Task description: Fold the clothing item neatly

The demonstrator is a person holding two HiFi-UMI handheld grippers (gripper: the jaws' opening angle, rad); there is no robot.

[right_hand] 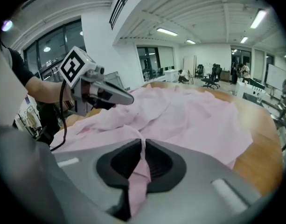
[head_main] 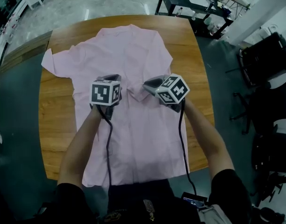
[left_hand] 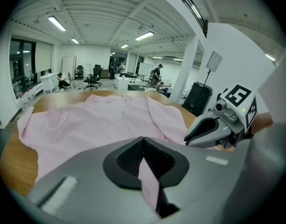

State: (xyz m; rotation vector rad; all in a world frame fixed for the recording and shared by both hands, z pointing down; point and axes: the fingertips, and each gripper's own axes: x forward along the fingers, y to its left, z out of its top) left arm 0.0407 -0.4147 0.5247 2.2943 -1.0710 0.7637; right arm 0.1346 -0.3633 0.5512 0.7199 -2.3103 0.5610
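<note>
A pale pink short-sleeved shirt [head_main: 129, 50] lies spread on the wooden table [head_main: 56, 120], collar at the far side and its left sleeve [head_main: 53, 62] out flat. My left gripper [head_main: 115, 78] hovers over the shirt's middle, shut on a fold of pink cloth that shows between its jaws [left_hand: 143, 139]. Just to its right, my right gripper [head_main: 147, 84] is shut on another pinch of the shirt [right_hand: 143, 141], with a piece of the right side drawn inward under it. Each gripper sees the other close by: the right gripper [left_hand: 189, 136] and the left gripper [right_hand: 126, 98].
The table's near edge runs right in front of the person's body, with the shirt hem [head_main: 133, 176] hanging near it. A black bench [head_main: 189, 3] stands behind the table and dark chairs [head_main: 266, 59] to the right. Bare wood shows on both sides of the shirt.
</note>
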